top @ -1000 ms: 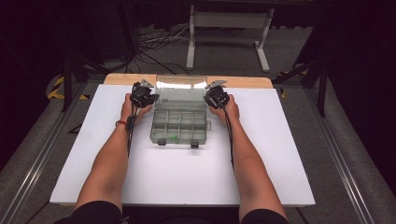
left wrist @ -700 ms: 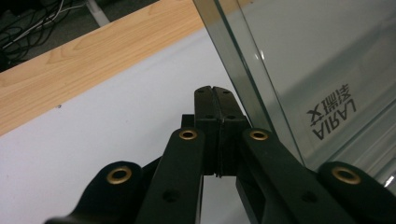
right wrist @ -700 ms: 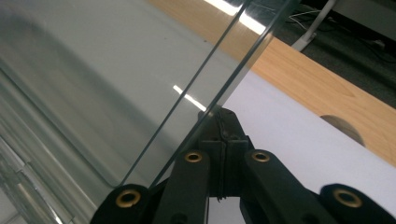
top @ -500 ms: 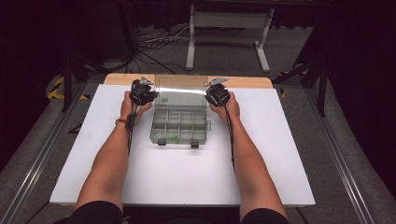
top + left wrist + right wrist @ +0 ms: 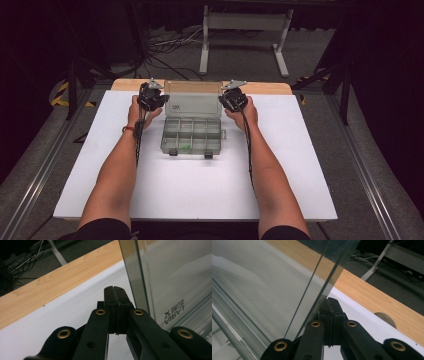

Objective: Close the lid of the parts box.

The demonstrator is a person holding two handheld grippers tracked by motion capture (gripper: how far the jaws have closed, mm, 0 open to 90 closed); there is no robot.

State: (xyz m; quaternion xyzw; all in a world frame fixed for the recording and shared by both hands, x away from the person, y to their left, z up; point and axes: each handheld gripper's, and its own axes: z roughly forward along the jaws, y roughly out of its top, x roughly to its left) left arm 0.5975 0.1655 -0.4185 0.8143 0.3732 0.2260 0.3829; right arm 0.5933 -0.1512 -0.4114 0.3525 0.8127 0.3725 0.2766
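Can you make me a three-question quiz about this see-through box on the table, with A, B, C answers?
1. Where do the two grippers sit?
A. At the two sides of the raised lid
B. Inside the compartments
C. At the front latches

2. What colour is the small piece in the front row of the organizer box?
A. Red
B. Green
C. Blue

3. How is the lid?
A. Shut flat
B. Taken off
C. Standing open

Answers:
1 A: the left gripper and the right gripper flank the lid, both with jaws shut.
2 B: a green piece lies in the organizer box.
3 C: the lid rises from the box's far edge above the white table.
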